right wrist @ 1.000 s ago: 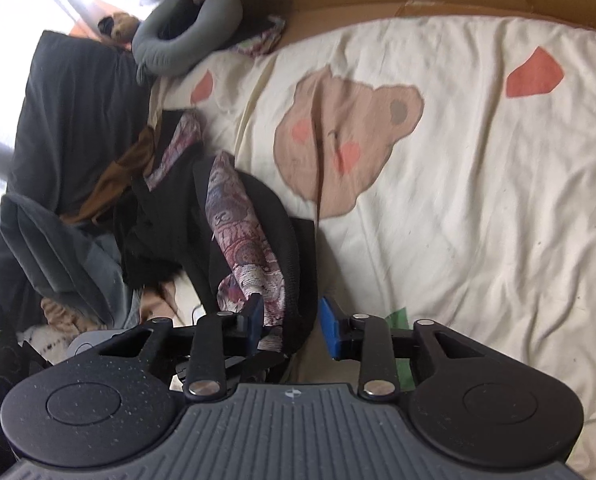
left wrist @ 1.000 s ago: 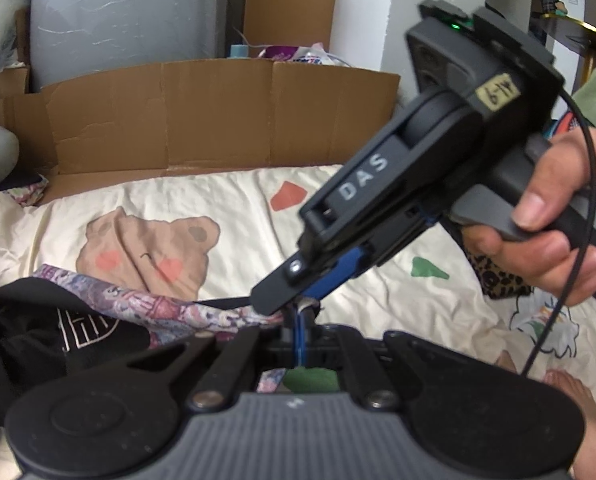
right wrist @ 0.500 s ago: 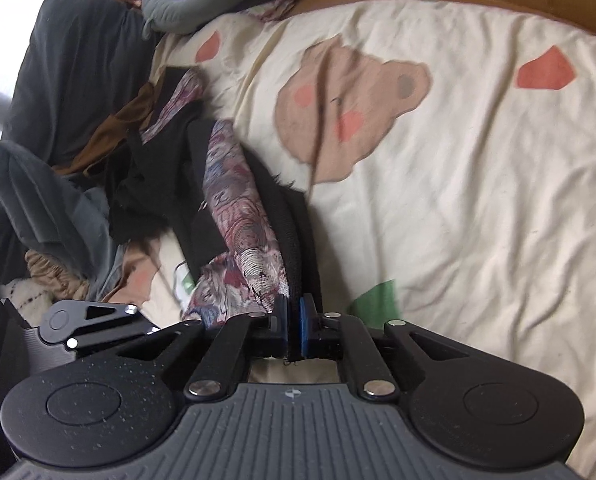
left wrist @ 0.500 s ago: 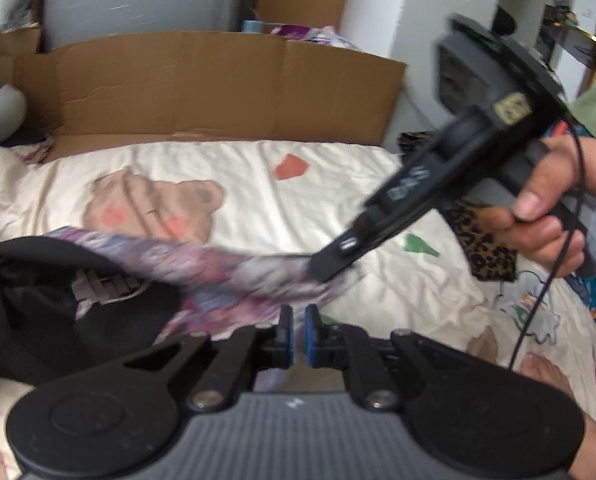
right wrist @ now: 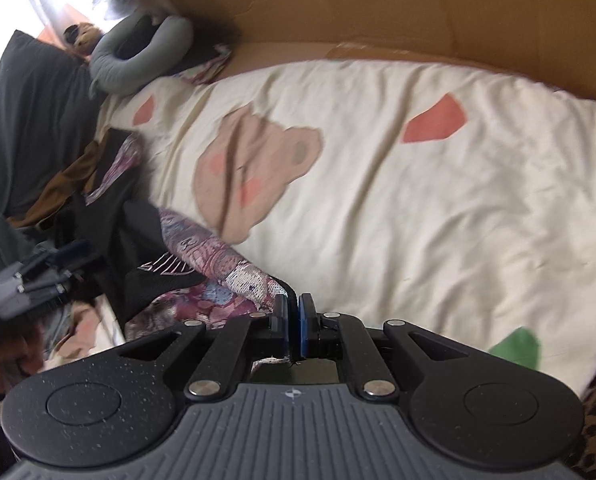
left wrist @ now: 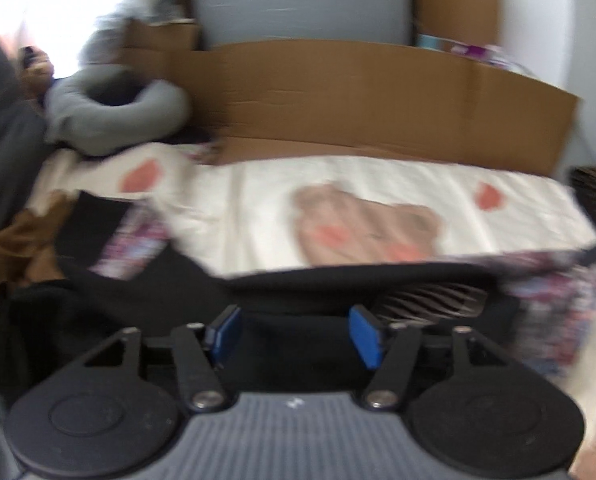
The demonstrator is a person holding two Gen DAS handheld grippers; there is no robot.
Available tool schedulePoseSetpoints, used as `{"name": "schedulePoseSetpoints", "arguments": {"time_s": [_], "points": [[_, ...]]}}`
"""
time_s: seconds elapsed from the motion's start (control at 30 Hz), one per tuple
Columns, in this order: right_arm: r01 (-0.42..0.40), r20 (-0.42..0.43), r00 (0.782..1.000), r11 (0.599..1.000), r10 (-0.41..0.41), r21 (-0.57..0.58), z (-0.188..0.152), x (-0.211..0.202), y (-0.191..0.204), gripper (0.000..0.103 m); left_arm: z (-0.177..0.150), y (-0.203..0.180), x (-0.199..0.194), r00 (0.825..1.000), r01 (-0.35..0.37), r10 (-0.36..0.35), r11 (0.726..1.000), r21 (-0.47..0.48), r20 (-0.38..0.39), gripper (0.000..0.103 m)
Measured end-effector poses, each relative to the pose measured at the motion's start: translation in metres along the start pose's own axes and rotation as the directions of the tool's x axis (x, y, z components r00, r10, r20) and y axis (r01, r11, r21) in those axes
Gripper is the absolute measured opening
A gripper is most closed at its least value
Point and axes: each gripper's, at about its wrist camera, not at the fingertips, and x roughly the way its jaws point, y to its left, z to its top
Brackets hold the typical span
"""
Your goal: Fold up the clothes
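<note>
Your right gripper is clamped tight on the edge of the black garment with the floral lining; a thin fold of the cloth runs between the blue pads, and the rest trails away to the gripper's left, toward the heap of dark clothes at the bed's edge. Ahead of those jaws lies the cream bedsheet with the bear print, with the cardboard sheet beyond it.

Your left gripper has just been opening and now stands wide. The black cloth stretches across directly in front of it and under its fingers, but the pads do not press on it. That view is smeared by motion, so whether the cloth brushes a pad you cannot quite tell. Further off to that gripper's left sits a grey neck pillow.
</note>
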Motion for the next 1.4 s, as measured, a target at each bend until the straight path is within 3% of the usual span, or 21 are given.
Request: {"name": "schedulePoseSetpoints", "arguments": {"time_s": [0.13, 0.23, 0.3, 0.53, 0.63, 0.7, 0.93, 1.03, 1.13, 1.17, 1.2, 1.3, 1.4], "points": [[0.043, 0.027, 0.999, 0.999, -0.043, 0.009, 0.004, -0.008, -0.014, 0.002, 0.009, 0.034, 0.012, 0.993, -0.116, 0.116, 0.992, -0.058, -0.001, 0.074], [0.067, 0.044, 0.997, 0.998, -0.068, 0.021, 0.006, -0.014, -0.025, 0.002, 0.015, 0.054, 0.028, 0.978, -0.209, 0.207, 0.975, -0.076, -0.034, 0.077], [0.086, 0.049, 0.995, 0.996, -0.087, 0.029, 0.006, -0.018, -0.031, 0.002, 0.016, 0.063, 0.036, 0.971, -0.235, 0.230, 0.967, -0.102, -0.060, 0.077], [0.149, 0.058, 0.986, 0.986, -0.154, 0.070, 0.000, -0.030, -0.054, 0.002, 0.024, 0.082, 0.056, 0.979, -0.203, 0.188, 0.952, -0.228, -0.084, 0.077], [0.174, 0.071, 0.981, 0.980, -0.181, 0.095, -0.003, -0.039, -0.065, 0.002, 0.027, 0.085, 0.070, 0.986, -0.150, 0.123, 0.947, -0.284, -0.109, 0.081], [0.195, 0.081, 0.976, 0.975, -0.204, 0.106, -0.004, -0.046, -0.072, 0.002, 0.026, 0.086, 0.079, 0.984, -0.150, 0.108, 0.930, -0.335, -0.140, 0.081], [0.235, 0.071, 0.966, 0.959, -0.248, 0.160, -0.017, -0.057, -0.095, 0.002, 0.014, 0.078, 0.102, 0.975, -0.127, 0.042, 0.911, -0.392, -0.218, 0.079], [0.233, 0.061, 0.967, 0.957, -0.246, 0.174, -0.024, -0.058, -0.099, 0.002, 0.010, 0.078, 0.104, 0.975, -0.100, 0.005, 0.900, -0.425, -0.220, 0.065], [0.232, 0.055, 0.968, 0.956, -0.245, 0.179, -0.029, -0.057, -0.100, 0.002, 0.008, 0.080, 0.101, 0.976, -0.098, -0.005, 0.883, -0.460, -0.217, 0.034], [0.233, 0.054, 0.968, 0.956, -0.246, 0.180, -0.030, -0.057, -0.099, 0.002, 0.009, 0.080, 0.099, 0.977, -0.098, -0.004, 0.881, -0.463, -0.214, 0.018], [0.231, 0.055, 0.968, 0.956, -0.245, 0.182, -0.031, -0.057, -0.099, 0.002, 0.009, 0.081, 0.096, 0.978, -0.098, -0.003, 0.880, -0.466, -0.210, 0.011], [0.221, 0.062, 0.969, 0.955, -0.237, 0.198, -0.036, -0.059, -0.099, 0.002, 0.008, 0.081, 0.080, 0.981, -0.098, 0.010, 0.887, -0.452, -0.194, 0.003], [0.210, 0.067, 0.971, 0.954, -0.229, 0.216, -0.042, -0.062, -0.099, 0.002, 0.007, 0.081, 0.062, 0.984, -0.100, 0.023, 0.895, -0.434, -0.179, 0.002]]}}
